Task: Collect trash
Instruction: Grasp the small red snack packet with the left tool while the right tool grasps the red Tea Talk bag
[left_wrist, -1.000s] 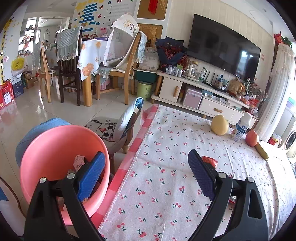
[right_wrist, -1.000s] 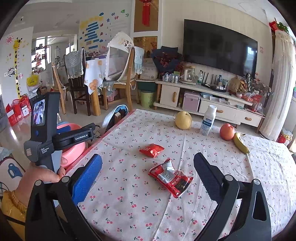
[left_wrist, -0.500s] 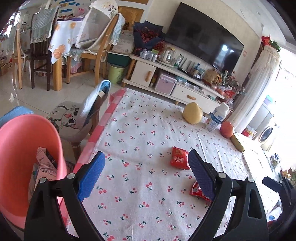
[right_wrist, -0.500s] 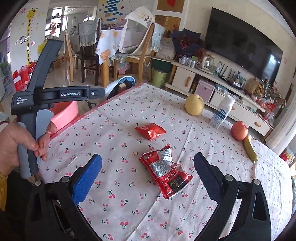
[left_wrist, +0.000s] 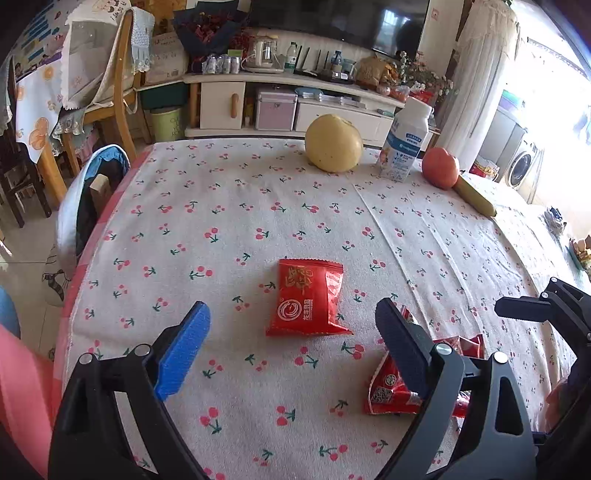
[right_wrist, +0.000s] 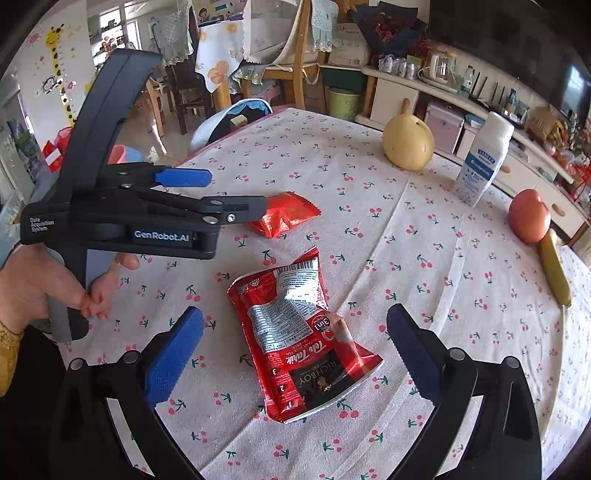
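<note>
At the far left edge of the left wrist view a sliver of the pink bin (left_wrist: 18, 398) shows beside the table, off its near left corner, and behind it a small chair with a blue-trimmed back (left_wrist: 79, 206) stands against the table's left side. The left gripper (left_wrist: 291, 347) hovers low over the cherry-print tablecloth (left_wrist: 221, 206) with its blue-padded jaws spread wide and nothing between them; the right wrist view shows it side-on, held by a hand (right_wrist: 48, 284) around its grey handle. Just ahead of those open jaws, roughly centred between them, lies the small red snack packet (left_wrist: 308, 297), flat on the cloth with its printed face up. Right of it and nearer the table's front edge lies the larger red instant-tea sachet (right_wrist: 299, 332), crumpled, with its silver label panel facing up. The right gripper (right_wrist: 295, 354) is poised over this sachet, its jaws likewise wide apart on either side of it and not touching it. Toward the far side of the table stand a yellow pomelo (left_wrist: 333, 143), then a white drink bottle (left_wrist: 404, 142), then a red-orange tomato (left_wrist: 440, 168), and a banana (left_wrist: 474, 195) lying just beside the tomato.
</note>
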